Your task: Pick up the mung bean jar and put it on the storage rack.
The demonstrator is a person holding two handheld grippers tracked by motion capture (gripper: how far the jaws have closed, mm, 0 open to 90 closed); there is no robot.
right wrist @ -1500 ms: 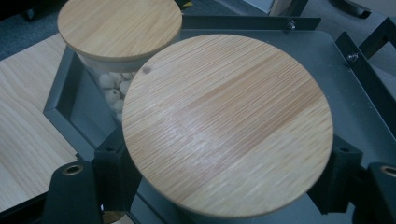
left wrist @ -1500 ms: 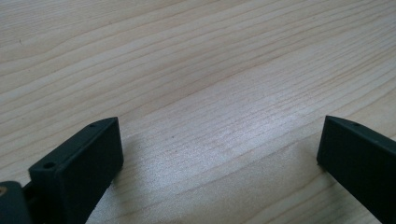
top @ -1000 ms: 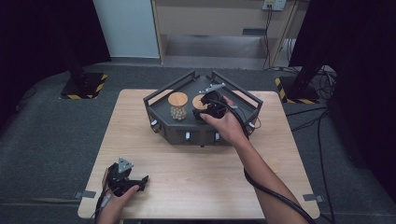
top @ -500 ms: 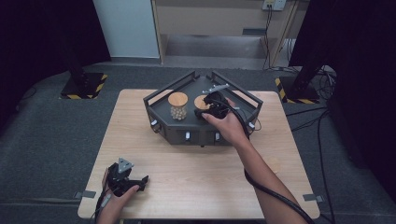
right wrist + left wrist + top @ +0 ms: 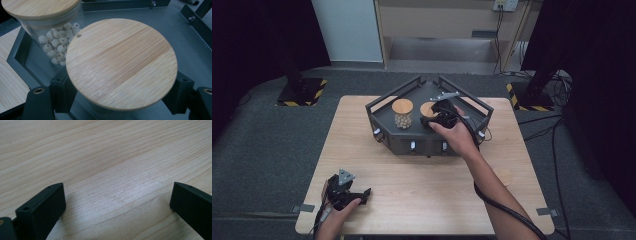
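Note:
A dark grey tray (image 5: 427,141) stands at the back middle of the wooden table. On it are two glass jars with round bamboo lids. The left jar (image 5: 402,115) (image 5: 56,45) holds pale beads. My right gripper (image 5: 435,118) (image 5: 121,88) is shut on the second jar (image 5: 427,109), gripping the glass just under its lid (image 5: 121,62); the lid hides what is inside. My left gripper (image 5: 361,193) (image 5: 117,192) lies at the table's near left corner, open, with only bare wood between its fingers.
The tray has raised rails (image 5: 464,97) along its back sides and small knobs (image 5: 412,145) on its front. A flat round wooden disc (image 5: 503,176) lies on the table right of my right forearm. Cables (image 5: 557,150) trail over the floor at the right.

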